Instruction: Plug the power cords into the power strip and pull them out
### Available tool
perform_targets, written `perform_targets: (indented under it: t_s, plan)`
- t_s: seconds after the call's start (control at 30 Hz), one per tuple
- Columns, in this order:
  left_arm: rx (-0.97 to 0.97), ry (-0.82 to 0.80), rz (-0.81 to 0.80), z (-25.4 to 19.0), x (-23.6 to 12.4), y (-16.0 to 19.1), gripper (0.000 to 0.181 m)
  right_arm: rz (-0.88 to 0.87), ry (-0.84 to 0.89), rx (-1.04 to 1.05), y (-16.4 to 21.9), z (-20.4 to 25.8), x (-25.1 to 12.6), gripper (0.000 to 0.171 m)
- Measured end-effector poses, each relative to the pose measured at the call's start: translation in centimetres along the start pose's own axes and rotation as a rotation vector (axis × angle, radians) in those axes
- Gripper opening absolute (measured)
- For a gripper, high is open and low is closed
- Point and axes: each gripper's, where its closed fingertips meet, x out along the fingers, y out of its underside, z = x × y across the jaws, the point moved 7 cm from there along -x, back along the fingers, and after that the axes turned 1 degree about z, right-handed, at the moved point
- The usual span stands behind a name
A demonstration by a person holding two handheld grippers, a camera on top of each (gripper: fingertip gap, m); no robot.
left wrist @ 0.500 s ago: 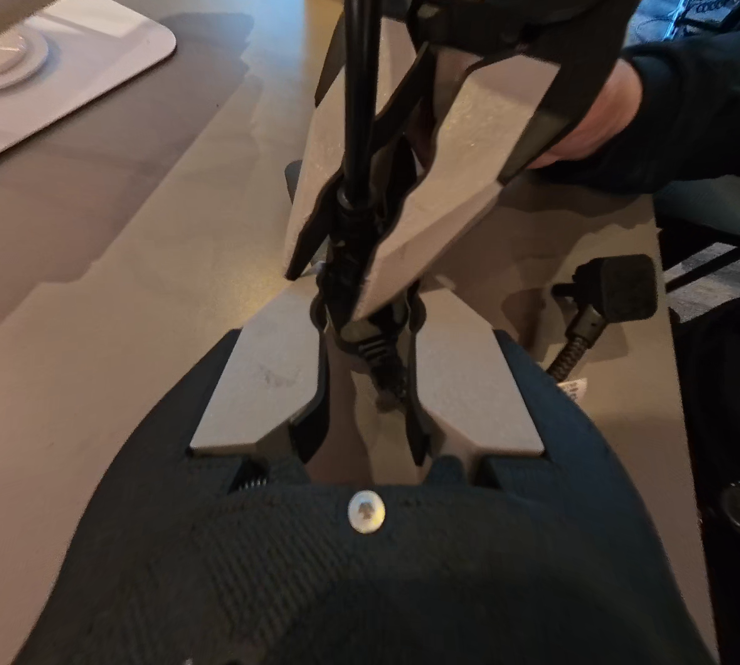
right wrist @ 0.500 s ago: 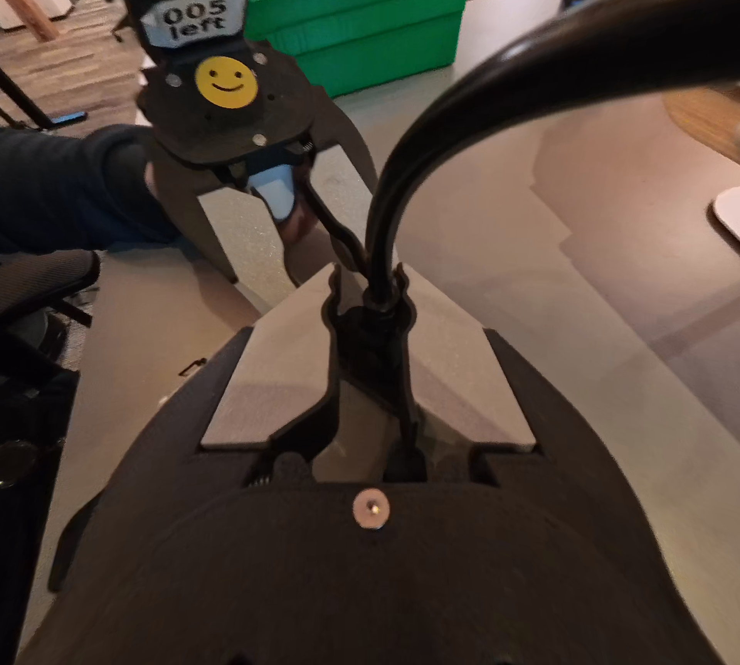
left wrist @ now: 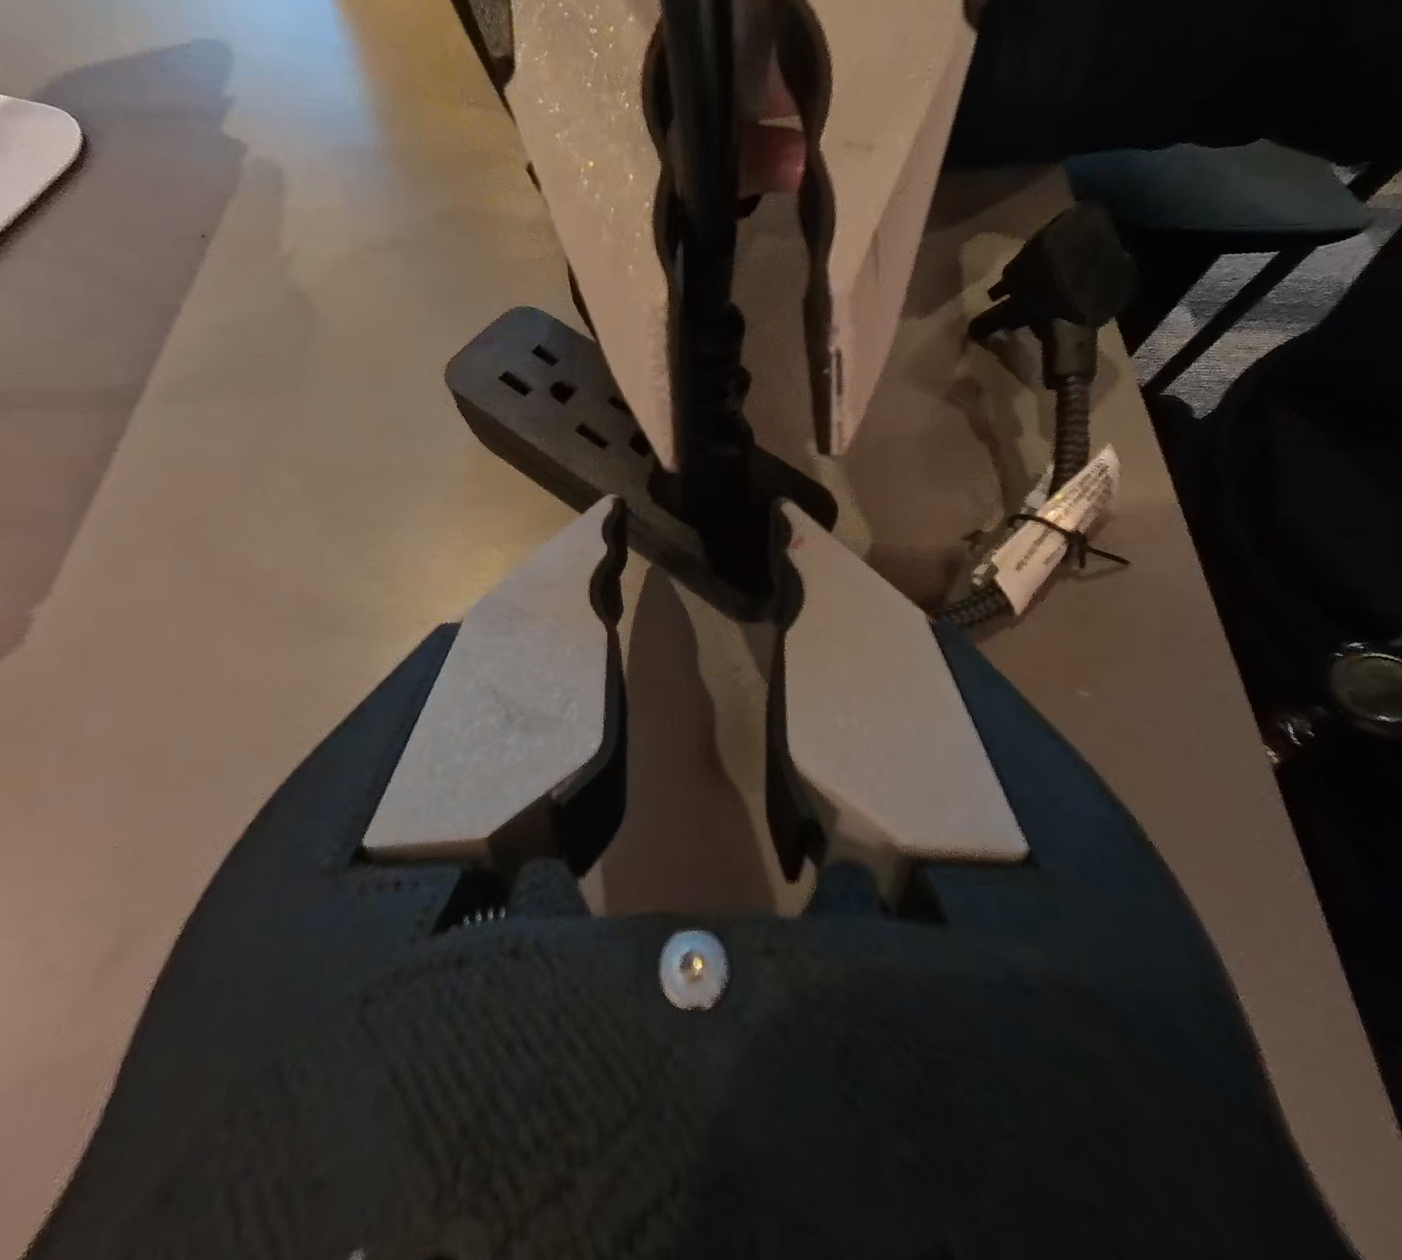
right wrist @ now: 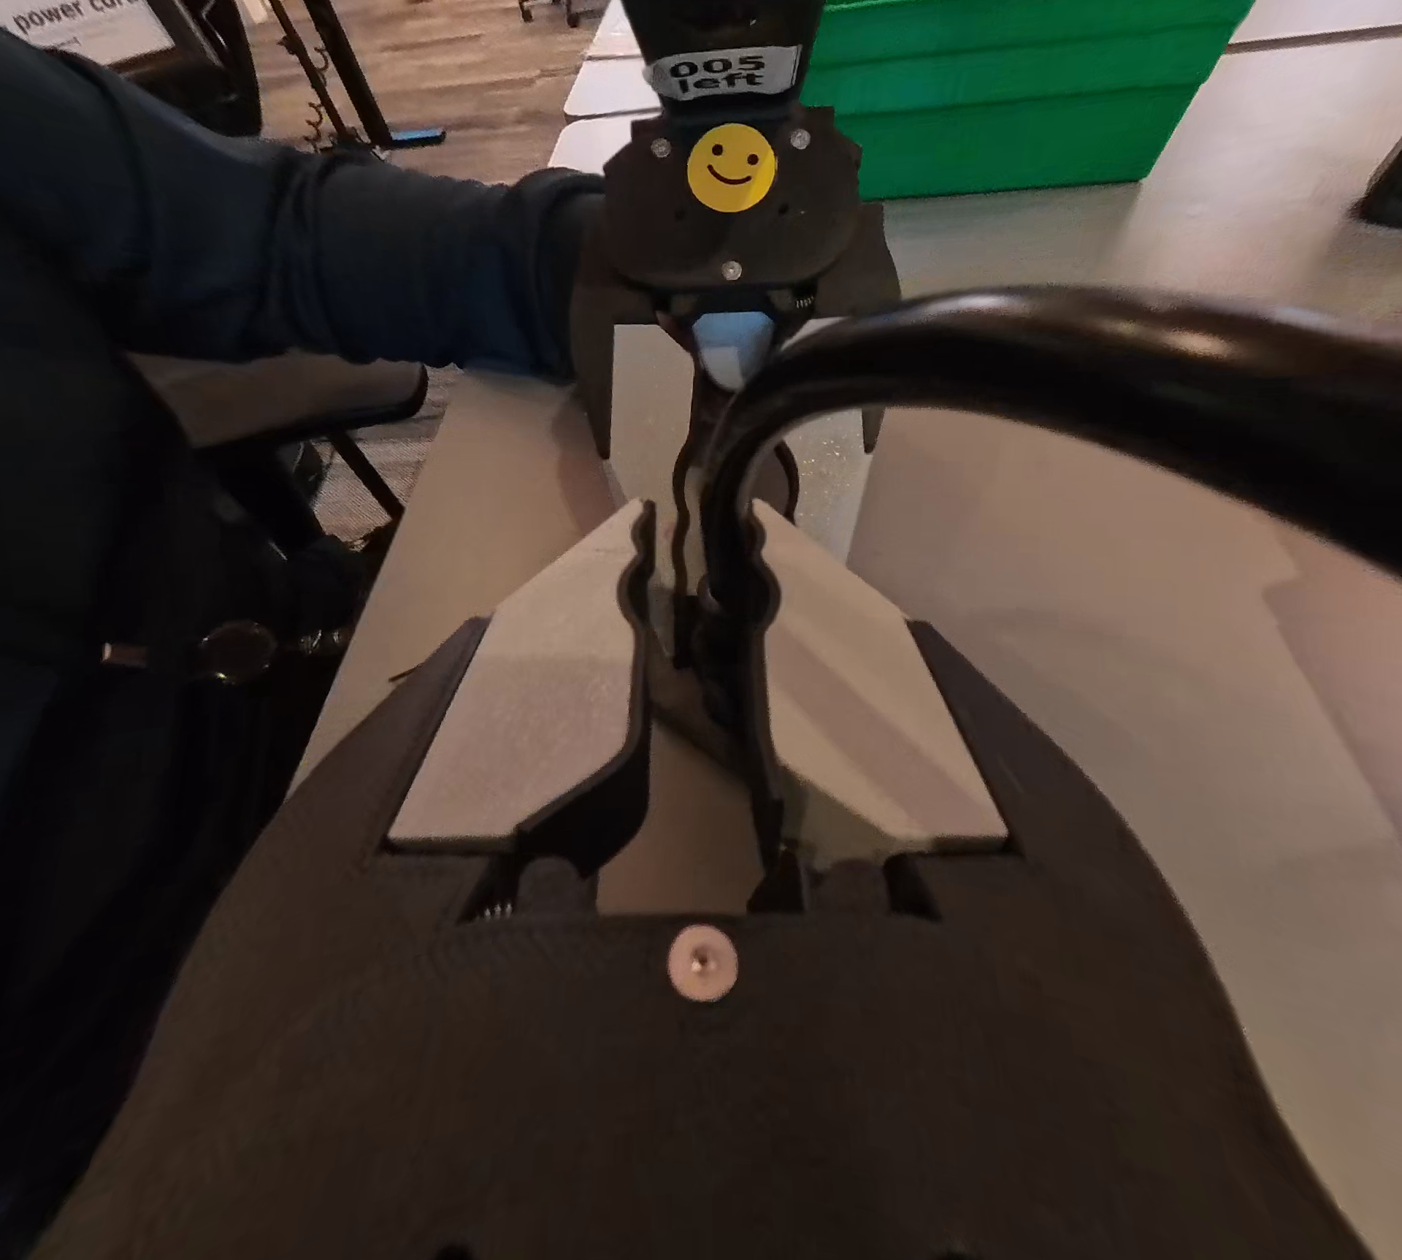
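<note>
The left gripper (left wrist: 694, 540) pins the black power strip (left wrist: 607, 434) flat. The right gripper (right wrist: 702, 567), part open, straddles the power cord (right wrist: 986, 358) plug directly above 1 socket.

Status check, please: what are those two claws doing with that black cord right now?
Left gripper clamped on power strip. Right gripper open around the black cord's plug; it looks seated in the strip. Nothing blocking.
</note>
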Motion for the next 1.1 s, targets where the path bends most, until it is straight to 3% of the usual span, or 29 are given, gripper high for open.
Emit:
perform_targets:
  t_s: [0.17, 0.37, 0.43, 0.6, 0.8, 0.87, 1.1]
  plan:
    - [0.039, -0.001, -0.002, -0.4, -0.2, 0.1, 0.029, 0.103, 0.066, -0.089, 0.7, 0.0, -0.9, 0.023]
    - [-0.013, -0.001, 0.004, 0.5, -0.6, 0.4, 0.056, 0.207, 0.084, -0.144, 2.4, 0.0, 0.3, 0.032]
    - [-0.049, 0.037, 0.029, 0.8, -0.1, 0.4, 0.073, 0.180, 0.043, -0.099, 2.3, 0.1, 0.5, 0.024]
    - [-0.015, 0.113, 0.051, 0.1, 1.5, -0.5, 0.089, 0.123, -0.044, -0.089, 2.3, 1.0, 0.9, 0.021]
    - [0.060, 0.084, -0.012, -0.3, 0.9, -0.8, 0.081, 0.017, -0.066, -0.038, 2.3, 0.6, 0.6, 0.022]
    - [0.088, 0.135, -0.098, -0.8, 0.1, -1.2, 0.046, -0.038, -0.094, -0.016, 1.9, 0.5, 0.0, 0.021]
    - [0.089, 0.217, -0.055, -1.3, 0.9, -1.2, 0.049, 0.011, -0.152, -0.035, 2.2, 0.8, 0.6, 0.020]
